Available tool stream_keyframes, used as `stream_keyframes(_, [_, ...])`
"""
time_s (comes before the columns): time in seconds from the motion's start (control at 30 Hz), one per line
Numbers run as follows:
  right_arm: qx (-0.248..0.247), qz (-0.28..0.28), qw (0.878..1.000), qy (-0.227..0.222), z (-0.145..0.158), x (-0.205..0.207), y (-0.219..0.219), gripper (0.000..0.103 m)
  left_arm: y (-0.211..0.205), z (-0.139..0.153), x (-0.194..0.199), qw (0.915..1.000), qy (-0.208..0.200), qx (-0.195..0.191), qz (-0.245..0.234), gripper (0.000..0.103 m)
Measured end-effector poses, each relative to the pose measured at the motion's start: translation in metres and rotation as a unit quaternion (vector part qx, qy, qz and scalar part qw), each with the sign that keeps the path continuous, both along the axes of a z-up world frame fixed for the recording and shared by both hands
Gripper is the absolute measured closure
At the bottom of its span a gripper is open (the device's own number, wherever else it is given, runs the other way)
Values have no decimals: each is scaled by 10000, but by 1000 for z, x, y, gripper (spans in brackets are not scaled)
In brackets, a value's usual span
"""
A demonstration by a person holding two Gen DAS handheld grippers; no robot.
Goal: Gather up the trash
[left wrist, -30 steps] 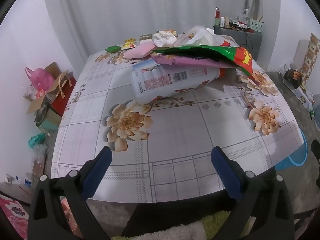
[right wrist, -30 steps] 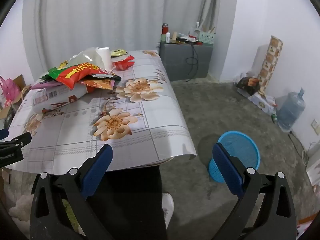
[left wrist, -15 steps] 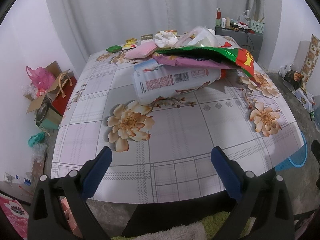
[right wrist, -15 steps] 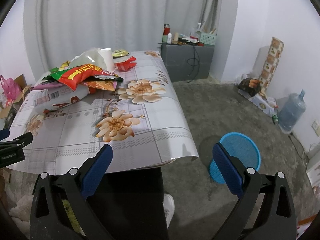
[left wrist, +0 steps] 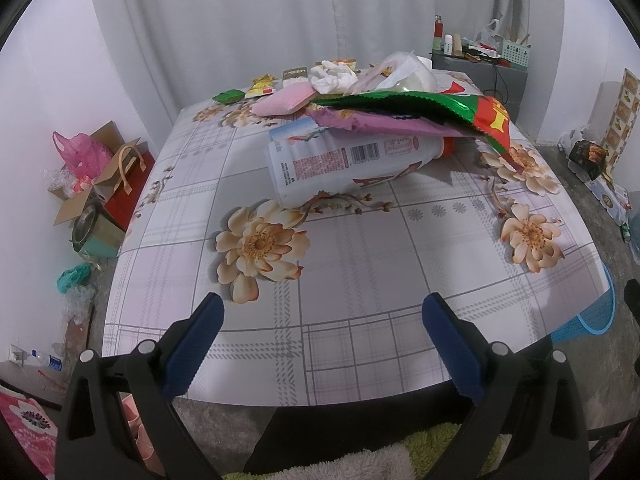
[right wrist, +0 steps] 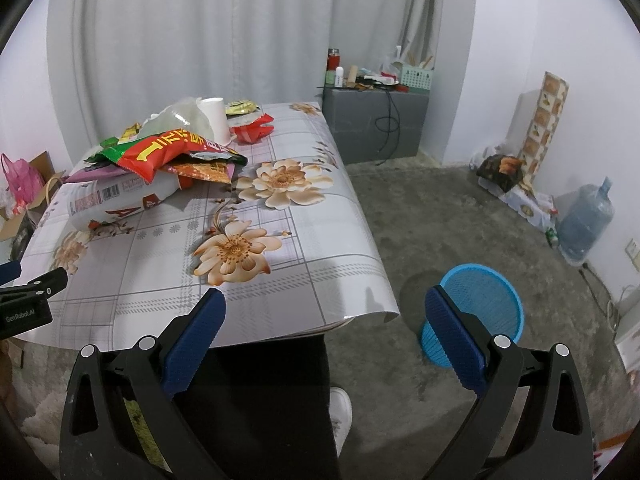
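trash pile up the table, both grippers empty at the near edge

the left gripper (left wrist: 322, 320) hangs over the near edge of the table (left wrist: 360, 280), fingers spread wide with nothing between them. the trash sits well ahead of it, toward the far half of the flowered tablecloth. closest bit is a big white plastic bottle (left wrist: 348, 164) lying on its side, base end toward the gripper and slightly left of centre. on top of it are a purple wrapper (left wrist: 380, 124) and a green and red snack bag (left wrist: 440, 108), with a pink packet (left wrist: 284, 102), crumpled white tissue (left wrist: 334, 76) and smaller wrappers further back.

the right gripper (right wrist: 325, 316) is also wide open and holding nothing, sitting off the table's near right corner. from there the same pile is up and to the left, well apart, the red snack bag (right wrist: 168, 148) over the bottle (right wrist: 120, 200), a white paper cup (right wrist: 216, 118) behind it. a blue mesh basket (right wrist: 480, 304) stands on the concrete floor just past its right finger.
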State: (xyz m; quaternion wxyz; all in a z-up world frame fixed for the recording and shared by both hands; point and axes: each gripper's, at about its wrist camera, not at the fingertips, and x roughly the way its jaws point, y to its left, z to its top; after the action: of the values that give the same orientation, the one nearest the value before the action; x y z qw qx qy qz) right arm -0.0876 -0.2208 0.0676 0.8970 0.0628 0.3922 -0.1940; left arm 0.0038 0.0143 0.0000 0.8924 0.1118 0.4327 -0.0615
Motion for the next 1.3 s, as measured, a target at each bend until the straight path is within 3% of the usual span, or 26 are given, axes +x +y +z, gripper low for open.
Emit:
stream_keyframes(0.67, [96,-84,9999,3,-4,7,4,8,4,-3,0,10000,44,-21,-21,6])
stream_keyframes(0.97, [192,-42,9998,21,9,15,-1,8,2,-7,-3,9988,214,-221,-387,6])
stream_keyframes(1.17, [233,-18,9997,72,30,33,-7,8,8,3,6,9940,201,-811,-699,6])
stream_keyframes(1.3, [402,-25,9992,-42,45,40,-3,8,16,22,19,9864,-38,-1301,-1002,6])
